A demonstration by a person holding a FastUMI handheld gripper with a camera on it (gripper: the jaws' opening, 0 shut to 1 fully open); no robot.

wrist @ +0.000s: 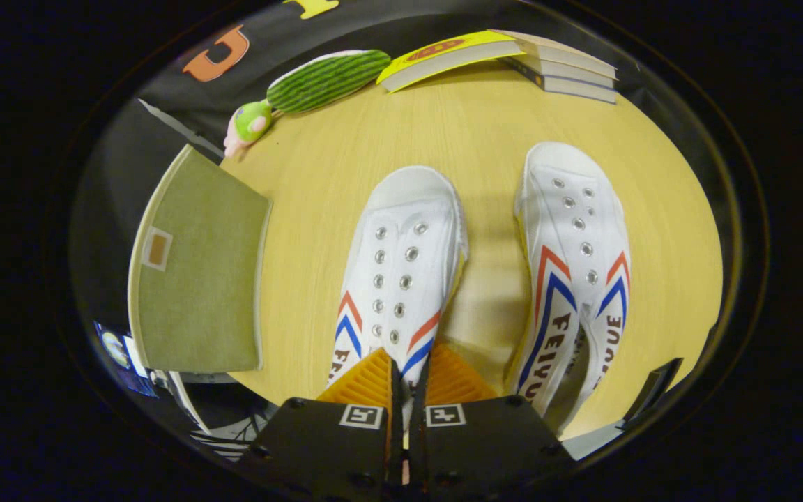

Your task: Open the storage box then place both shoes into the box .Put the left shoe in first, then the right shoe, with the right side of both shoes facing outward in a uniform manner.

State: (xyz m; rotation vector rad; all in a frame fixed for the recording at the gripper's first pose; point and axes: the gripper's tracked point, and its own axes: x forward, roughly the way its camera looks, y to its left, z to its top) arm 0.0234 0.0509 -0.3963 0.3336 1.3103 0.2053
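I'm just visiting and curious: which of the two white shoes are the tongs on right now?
The shoe nearer the green box. The tongs are closed on its heel end, orange fingers either side. The other shoe lies apart, untouched.

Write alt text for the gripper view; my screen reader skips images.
The tool is pinched on the rear edge of a white shoe on a wooden table, a second shoe beside it. A closed green box, plush toy and books lie around.

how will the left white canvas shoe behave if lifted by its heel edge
The left shoe looks like soft canvas, so it is probably light and may sag toe-down. The tongs appear pinched on its thin collar, which could slip.
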